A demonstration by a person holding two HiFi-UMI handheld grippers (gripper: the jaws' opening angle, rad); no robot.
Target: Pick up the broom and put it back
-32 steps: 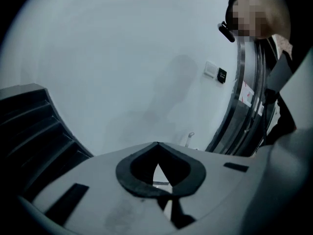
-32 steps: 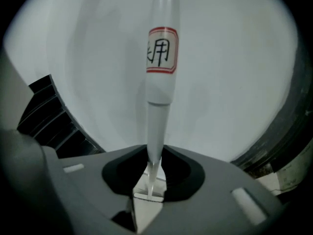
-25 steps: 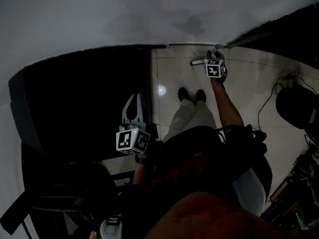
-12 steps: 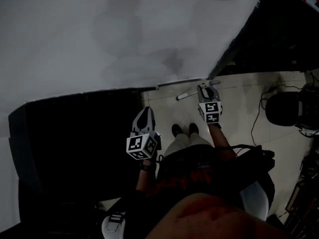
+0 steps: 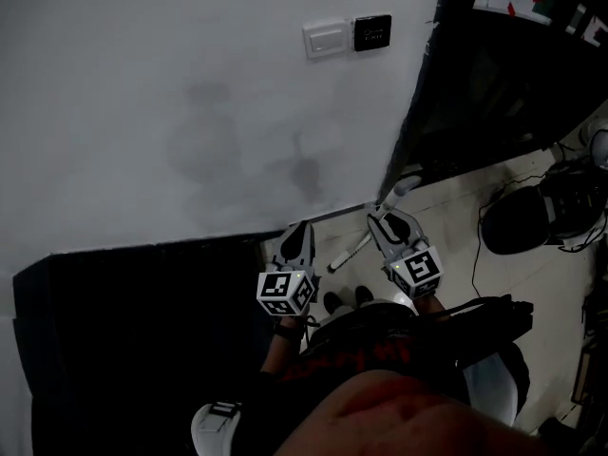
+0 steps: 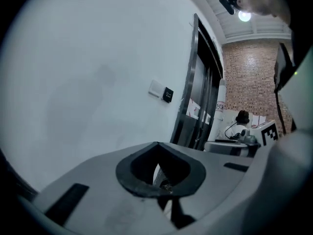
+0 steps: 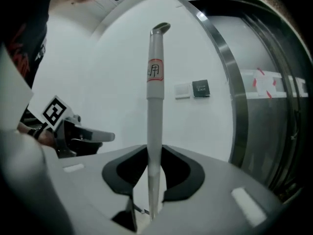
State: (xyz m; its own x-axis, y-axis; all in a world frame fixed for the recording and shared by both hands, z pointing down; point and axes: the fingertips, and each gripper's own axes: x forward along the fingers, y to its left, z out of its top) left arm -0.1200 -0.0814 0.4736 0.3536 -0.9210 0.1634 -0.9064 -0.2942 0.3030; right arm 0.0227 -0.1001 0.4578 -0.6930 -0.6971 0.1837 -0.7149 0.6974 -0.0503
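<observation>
Right gripper (image 7: 150, 177): clamped on the broom handle (image 7: 155, 97), upright, near the white wall (image 5: 190, 112).
Left gripper (image 6: 161, 187): jaws together, nothing held, just left.
Carrying well: firm grip, handle vertical, clear of the doorframe (image 7: 226, 67) at right.

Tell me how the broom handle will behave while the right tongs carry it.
The broom handle looks straight and rigid, so it probably won't flex. It is smooth and round, and the right tongs pinch it at one narrow spot, so it may slip or pivot. Much of its length stands above the grip, so it will likely swing.
</observation>
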